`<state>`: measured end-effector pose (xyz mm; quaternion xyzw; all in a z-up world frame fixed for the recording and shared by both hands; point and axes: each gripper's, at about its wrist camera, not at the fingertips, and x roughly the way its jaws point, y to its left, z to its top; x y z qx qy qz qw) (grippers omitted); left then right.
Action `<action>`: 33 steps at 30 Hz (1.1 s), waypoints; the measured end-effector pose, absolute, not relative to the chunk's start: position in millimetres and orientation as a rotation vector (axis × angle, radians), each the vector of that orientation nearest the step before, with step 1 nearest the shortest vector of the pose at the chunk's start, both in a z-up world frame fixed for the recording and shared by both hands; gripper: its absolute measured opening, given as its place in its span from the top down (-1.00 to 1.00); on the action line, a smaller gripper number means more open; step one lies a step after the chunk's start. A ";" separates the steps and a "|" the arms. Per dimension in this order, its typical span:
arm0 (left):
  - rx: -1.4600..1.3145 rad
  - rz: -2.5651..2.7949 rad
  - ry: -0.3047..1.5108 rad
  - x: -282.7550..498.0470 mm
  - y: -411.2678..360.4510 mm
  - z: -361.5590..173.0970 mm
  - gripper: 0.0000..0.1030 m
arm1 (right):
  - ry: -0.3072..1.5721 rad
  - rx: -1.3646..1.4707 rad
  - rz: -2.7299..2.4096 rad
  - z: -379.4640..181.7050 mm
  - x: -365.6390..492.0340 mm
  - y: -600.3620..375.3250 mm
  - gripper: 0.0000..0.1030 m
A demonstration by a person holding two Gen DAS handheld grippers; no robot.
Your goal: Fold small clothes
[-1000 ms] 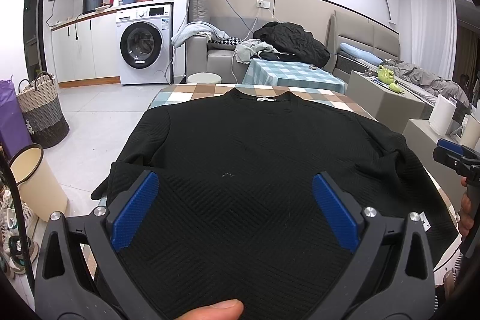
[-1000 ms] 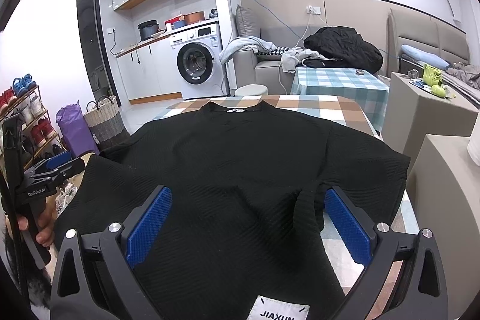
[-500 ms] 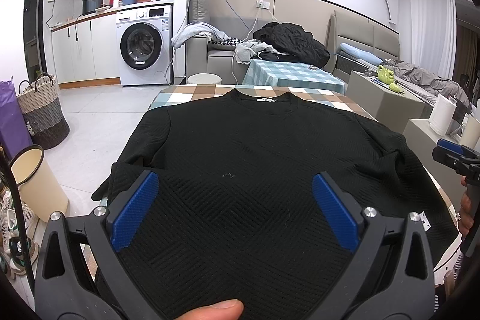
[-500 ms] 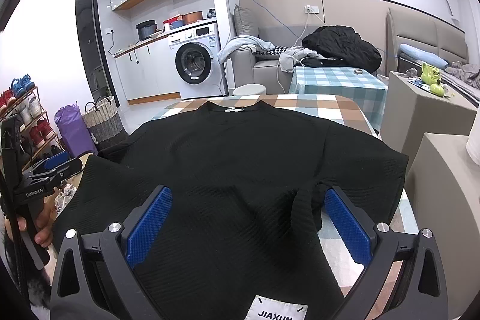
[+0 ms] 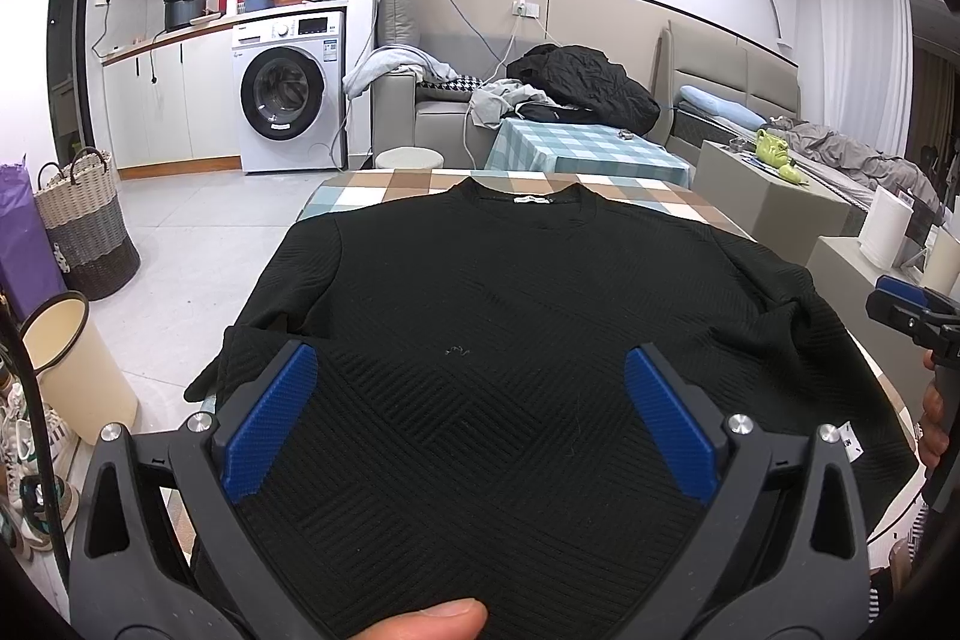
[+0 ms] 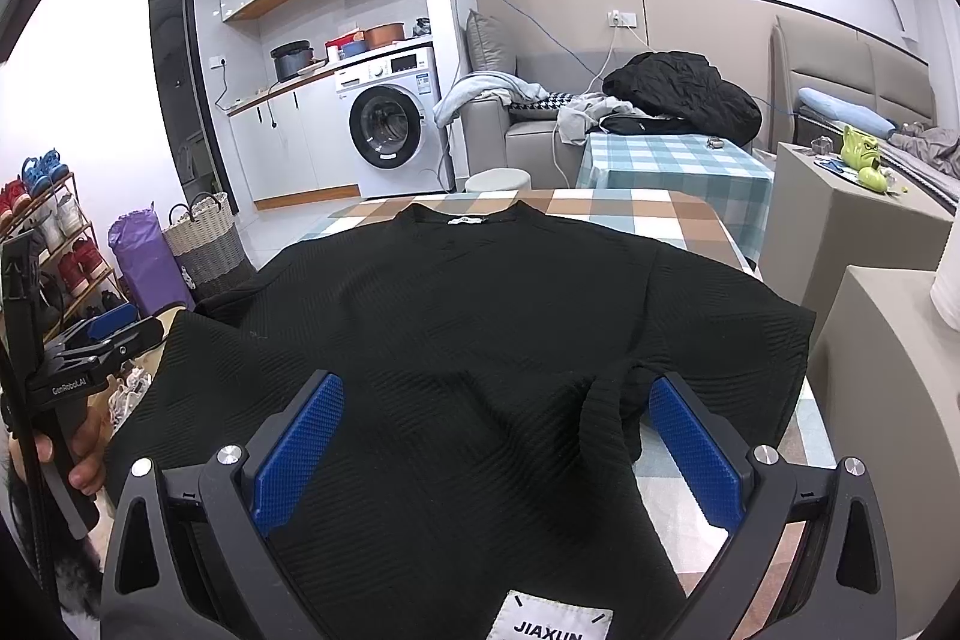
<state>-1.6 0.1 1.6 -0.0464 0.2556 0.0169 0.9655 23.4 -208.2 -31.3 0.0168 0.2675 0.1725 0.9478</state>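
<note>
Left wrist: sweater (image 5: 480,316) spread flat beneath wide-apart left tool (image 5: 471,424)

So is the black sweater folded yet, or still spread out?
Spread out. The black sweater lies flat on the checked table, collar far, both sleeves out to the sides; no fold made.

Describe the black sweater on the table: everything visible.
The black sweater lies flat on the checked tablecloth, neck away from the cameras, a white label inside the collar. Its knit looks ribbed in zigzag blocks. A sleeve is folded in on the right side. A white JIAXUN tag sits at the near hem. Neither open claw grips it.
</note>
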 end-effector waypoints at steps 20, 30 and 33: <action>-0.092 0.034 0.517 -1.6 -0.5 1.7 -0.98 | 0.544 0.035 0.351 -31.4 23.6 -208.9 -1.00; -0.090 0.035 0.516 -1.9 -0.7 1.8 -0.98 | 0.544 0.035 0.347 -30.4 25.3 -211.5 -1.00; -0.091 0.034 0.516 -1.7 -0.7 1.7 -0.98 | 0.545 0.035 0.346 -30.2 25.7 -212.6 -1.00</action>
